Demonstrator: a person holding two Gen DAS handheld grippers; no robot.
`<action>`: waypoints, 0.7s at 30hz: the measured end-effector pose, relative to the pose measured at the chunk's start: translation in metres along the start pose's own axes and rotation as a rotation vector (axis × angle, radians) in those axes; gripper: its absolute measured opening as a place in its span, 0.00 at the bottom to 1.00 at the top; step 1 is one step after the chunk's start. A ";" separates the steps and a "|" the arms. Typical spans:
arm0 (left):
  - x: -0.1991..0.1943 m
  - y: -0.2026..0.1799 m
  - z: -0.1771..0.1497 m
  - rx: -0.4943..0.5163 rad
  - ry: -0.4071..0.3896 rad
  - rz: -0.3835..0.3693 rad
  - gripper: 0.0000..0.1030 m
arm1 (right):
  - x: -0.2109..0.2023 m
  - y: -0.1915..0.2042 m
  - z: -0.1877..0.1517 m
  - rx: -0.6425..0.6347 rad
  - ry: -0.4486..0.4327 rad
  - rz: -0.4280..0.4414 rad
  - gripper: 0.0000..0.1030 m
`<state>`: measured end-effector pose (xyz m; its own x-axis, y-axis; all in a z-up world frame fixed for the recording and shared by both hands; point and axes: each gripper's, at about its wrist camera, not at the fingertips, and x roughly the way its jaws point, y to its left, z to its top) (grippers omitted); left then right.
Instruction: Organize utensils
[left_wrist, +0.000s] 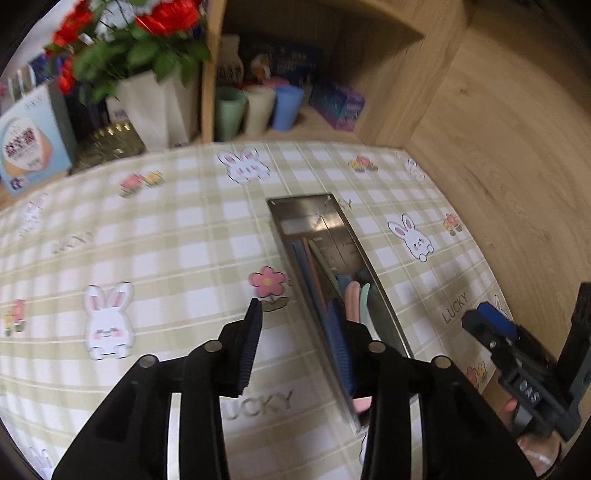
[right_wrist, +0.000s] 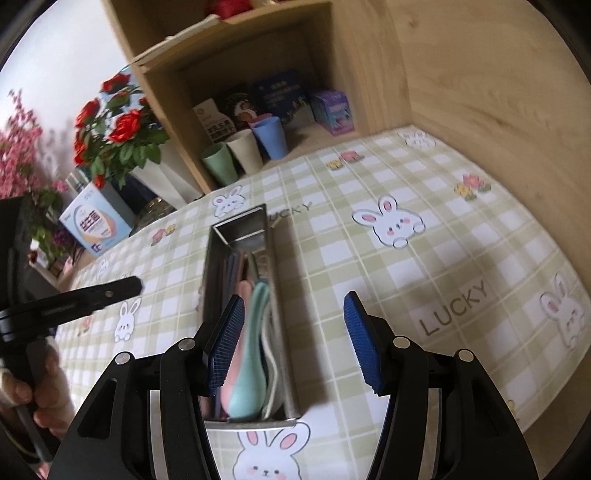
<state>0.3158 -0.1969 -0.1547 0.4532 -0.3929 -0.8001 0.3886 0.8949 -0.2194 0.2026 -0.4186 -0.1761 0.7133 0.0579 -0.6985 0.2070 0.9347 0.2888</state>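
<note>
Setting: counter (right_wrist: 424, 192) under a checked cloth with rabbits, wooden wall to one side, shelf nook behind.
Tray: long narrow metal tray (right_wrist: 275, 258) lying lengthwise away from both cameras, flat on the cloth; a shape that keeps long-handled pieces lined up.
Utensils: pastel spoons (right_wrist: 249, 354), a pink one and a mint one plainest, bowls toward the near end, with darker handles running to the far end. All sit inside the tray; none visible loose on the cloth.
Left claw: left claw (left_wrist: 299, 339) released, nothing between its pads. One pad hangs over the cloth, the other over the tray's near half; likely placed there because a piece goes in or comes out at that spot.
Right claw: right claw (right_wrist: 295, 343) spread wide and empty, poised above the near end of the tray, one pad over the spoons, the other over bare cloth.
Hands: fingers (right_wrist: 40, 398) wrapped round the left tool's handle show at the edge of the right view.
Shelf: three cups (right_wrist: 245, 149) (green, cream, blue) and boxes in the nook, a vase of red flowers (right_wrist: 118, 129) beside it; well apart from the tray.
Progress, judged: sorting looks near done, since the cloth shows no stray pieces.
Risk, judged: spoons overlap loosely; a nudge could tip one over the tray wall.
</note>
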 end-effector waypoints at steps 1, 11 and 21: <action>-0.013 0.004 -0.003 0.002 -0.022 0.014 0.39 | -0.003 0.004 0.001 -0.010 -0.004 0.001 0.53; -0.135 0.055 -0.031 -0.055 -0.217 0.067 0.77 | -0.061 0.072 0.004 -0.140 -0.063 0.055 0.68; -0.261 0.093 -0.084 -0.022 -0.444 0.271 0.94 | -0.127 0.146 0.001 -0.222 -0.192 0.142 0.85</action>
<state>0.1664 0.0069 -0.0135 0.8337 -0.1937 -0.5172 0.1950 0.9794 -0.0526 0.1426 -0.2893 -0.0443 0.8420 0.1455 -0.5195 -0.0391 0.9769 0.2102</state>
